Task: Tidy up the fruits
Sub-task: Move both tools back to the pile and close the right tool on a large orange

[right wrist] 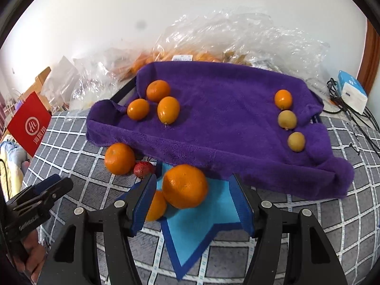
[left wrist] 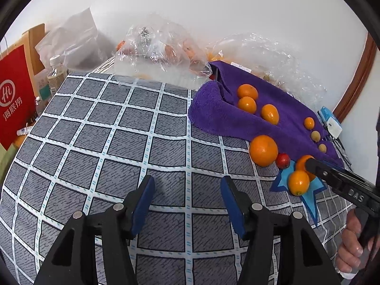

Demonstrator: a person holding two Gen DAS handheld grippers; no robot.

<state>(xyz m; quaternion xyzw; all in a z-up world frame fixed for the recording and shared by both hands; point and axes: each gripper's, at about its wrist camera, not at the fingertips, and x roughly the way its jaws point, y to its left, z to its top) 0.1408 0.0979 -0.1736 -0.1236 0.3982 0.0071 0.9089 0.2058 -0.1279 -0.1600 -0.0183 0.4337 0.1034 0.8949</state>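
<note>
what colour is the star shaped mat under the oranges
Light blue with a darker blue border; the star-shaped mat shows best in the right wrist view.

Checked cloth [left wrist: 99,128] left of purple towel [left wrist: 249,118]: bare, free passage. Towel's near edge crowded: large orange [left wrist: 263,150], red fruit [left wrist: 283,160]. Plastic bags [left wrist: 161,54] block behind.

Black tool [left wrist: 187,204] frames, blue pads [left wrist: 144,204], seemingly silver screws.

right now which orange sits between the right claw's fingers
The large orange on the blue star mat, lying free between the open right claw; the other oranges lie outside it.
</note>
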